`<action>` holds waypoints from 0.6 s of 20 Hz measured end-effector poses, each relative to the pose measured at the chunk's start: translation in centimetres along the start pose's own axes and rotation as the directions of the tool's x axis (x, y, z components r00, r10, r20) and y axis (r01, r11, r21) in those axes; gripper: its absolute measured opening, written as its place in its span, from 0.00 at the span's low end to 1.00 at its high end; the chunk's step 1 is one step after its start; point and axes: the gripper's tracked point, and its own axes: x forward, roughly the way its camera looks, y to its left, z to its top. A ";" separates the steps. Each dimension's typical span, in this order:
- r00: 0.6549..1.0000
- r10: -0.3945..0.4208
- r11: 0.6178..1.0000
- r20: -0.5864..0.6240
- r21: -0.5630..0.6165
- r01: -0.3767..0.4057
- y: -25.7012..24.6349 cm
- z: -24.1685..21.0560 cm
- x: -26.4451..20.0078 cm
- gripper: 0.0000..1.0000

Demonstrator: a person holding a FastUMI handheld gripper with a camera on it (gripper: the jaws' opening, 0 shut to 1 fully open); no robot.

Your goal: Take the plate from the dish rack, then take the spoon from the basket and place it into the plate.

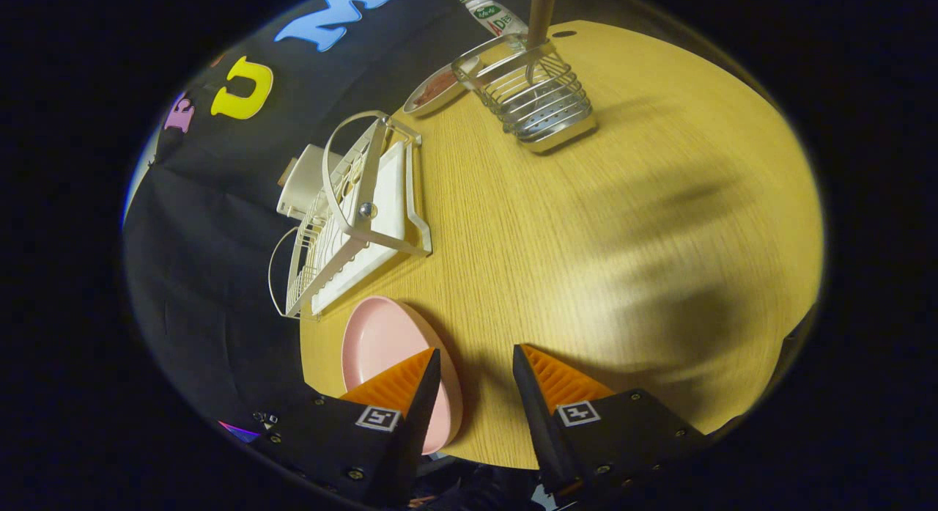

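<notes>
A pink plate (381,342) lies flat on the wooden table (586,225), partly under my left finger. My gripper (476,361) is open, with bare tabletop between its fingers. The white dish rack (355,221) stands beyond the plate at the table's left edge, with no plate in it. Far ahead, a wire basket (535,93) holds a spoon with a wooden handle (541,16) standing upright, its lower end inside the basket.
A small dish (436,89) with something reddish in it sits left of the basket. A bottle (491,14) lies behind it. A white box (304,181) sits behind the rack. The table edge runs close by the plate.
</notes>
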 end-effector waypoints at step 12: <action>0.845 -0.140 0.987 0.516 0.002 0.162 -2.3 15.9 -8.6 0.63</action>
